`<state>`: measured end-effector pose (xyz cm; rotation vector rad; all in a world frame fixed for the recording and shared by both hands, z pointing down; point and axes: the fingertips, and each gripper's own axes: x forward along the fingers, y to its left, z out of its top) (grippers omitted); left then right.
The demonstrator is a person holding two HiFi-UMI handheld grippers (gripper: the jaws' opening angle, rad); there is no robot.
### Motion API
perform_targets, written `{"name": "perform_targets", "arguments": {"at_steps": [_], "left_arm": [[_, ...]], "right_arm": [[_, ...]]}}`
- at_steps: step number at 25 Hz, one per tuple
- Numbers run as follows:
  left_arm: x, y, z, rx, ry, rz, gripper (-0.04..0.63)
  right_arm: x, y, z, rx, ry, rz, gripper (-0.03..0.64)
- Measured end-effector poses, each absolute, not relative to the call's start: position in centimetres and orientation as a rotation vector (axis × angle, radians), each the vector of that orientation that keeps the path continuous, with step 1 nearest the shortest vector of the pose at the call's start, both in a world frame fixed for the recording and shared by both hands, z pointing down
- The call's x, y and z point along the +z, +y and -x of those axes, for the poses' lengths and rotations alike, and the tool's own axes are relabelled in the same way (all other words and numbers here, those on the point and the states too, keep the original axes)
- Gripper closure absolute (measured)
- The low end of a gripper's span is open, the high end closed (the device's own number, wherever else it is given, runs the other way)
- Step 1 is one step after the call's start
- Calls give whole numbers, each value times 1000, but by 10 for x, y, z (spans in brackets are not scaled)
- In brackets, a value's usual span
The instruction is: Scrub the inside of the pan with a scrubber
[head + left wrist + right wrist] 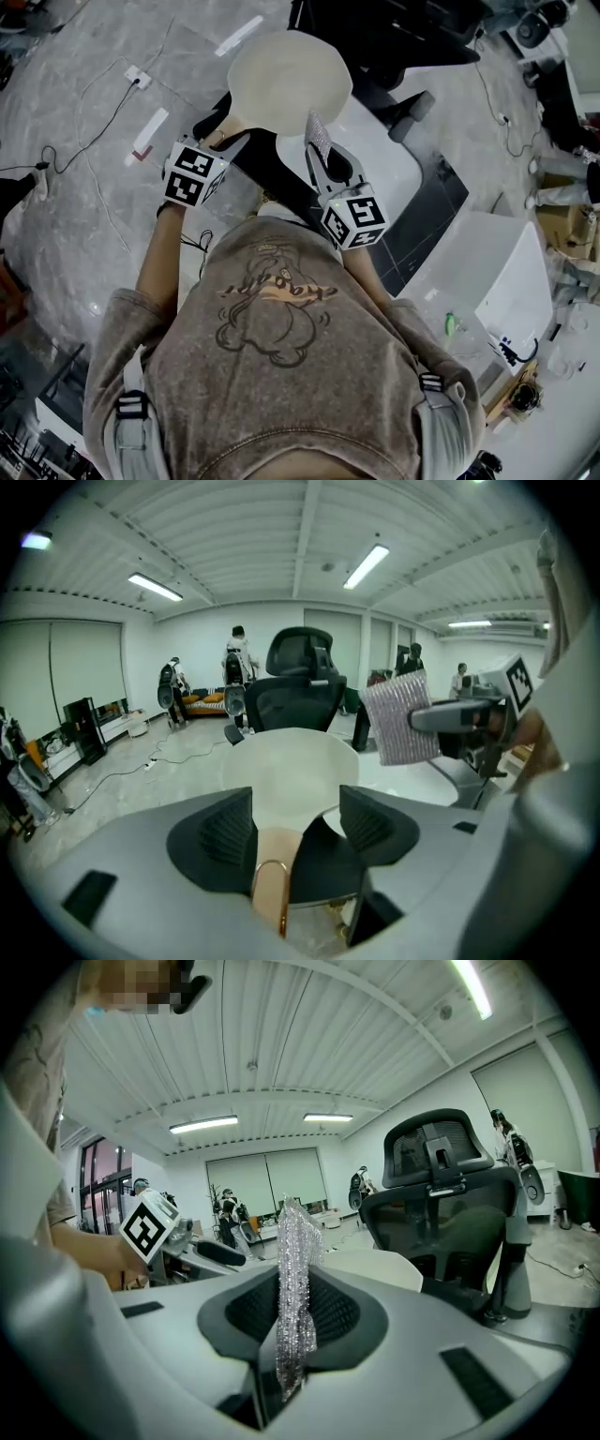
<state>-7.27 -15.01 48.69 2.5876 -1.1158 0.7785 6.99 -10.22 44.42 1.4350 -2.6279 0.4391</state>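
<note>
No readable text anywhere. The orange lettering on the grey-brown printed sweatshirt [277, 292] is too warped to make out. The white marker cubes [194, 174] carry patterns only.

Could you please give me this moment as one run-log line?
left gripper: open around pan handle | right gripper: shut on scrubber | scrubber: not touching pan

I see an evenly bright room, lit from above by long ceiling strips [157, 587]. In the right gripper view one strip [473, 988] blows out to pure white. Shadows are soft and short. In the head view the polished floor [84, 187] carries a faint pale sheen. Both gripper views bulge like a fisheye, with ceiling lines bent and corners black. The scrubber [292, 1269] glitters with tiny highlights. Distant figures [237, 663] stay small and soft.
</note>
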Motion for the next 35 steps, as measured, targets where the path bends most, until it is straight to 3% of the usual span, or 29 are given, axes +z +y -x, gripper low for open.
{"name": "perform_targets", "arguments": {"at_steps": [16, 19, 21, 25, 35], "left_arm": [[585, -163, 86, 1228, -921, -2396, 310], [590, -165, 86, 1264, -938, -2374, 338], [590, -167, 86, 1262, -950, -2365, 370], [589, -167, 86, 1251, -944, -2346, 370], [589, -165, 81, 1243, -947, -2346, 371]], "right_arm": [[439, -139, -108, 389, -2641, -1276, 537], [433, -138, -108, 345, -2658, -1122, 537], [431, -136, -102, 289, -2653, -963, 537], [432, -145, -84, 205, -2627, -693, 537], [497, -182, -1, 161, -2615, -514, 537]]}}
